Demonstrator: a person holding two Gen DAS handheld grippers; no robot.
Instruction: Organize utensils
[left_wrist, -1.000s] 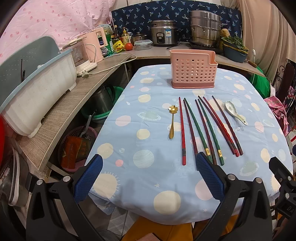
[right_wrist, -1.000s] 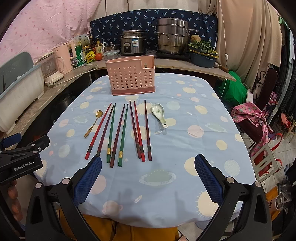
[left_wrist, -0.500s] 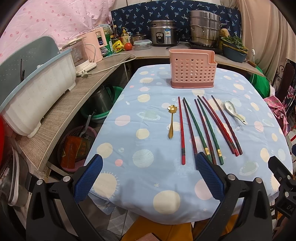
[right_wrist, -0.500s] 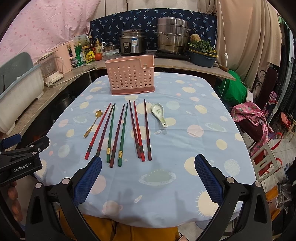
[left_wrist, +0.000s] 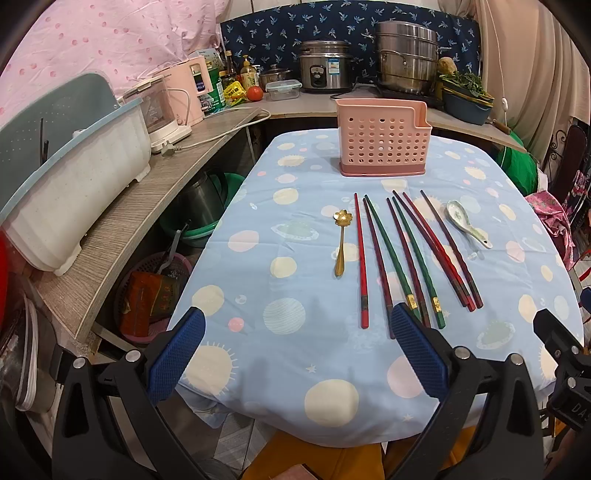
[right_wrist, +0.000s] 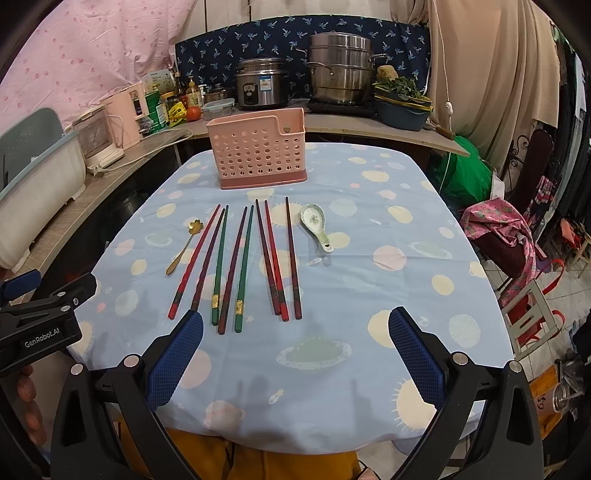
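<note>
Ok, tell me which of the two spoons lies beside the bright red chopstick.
The gold flower-bowled spoon, at the left end of the row, next to the bright red chopstick. The white ceramic soup spoon lies at the opposite end, beside a dark chopstick.

From my remote station I see a table (left_wrist: 295, 369) under a blue spotted cloth, an L-shaped wooden counter (left_wrist: 110, 236) along its left and far edges, navy patterned fabric (right_wrist: 221, 51) behind, pink dotted cloth (left_wrist: 92, 44) left, and beige curtain (right_wrist: 498, 74) right.
</note>
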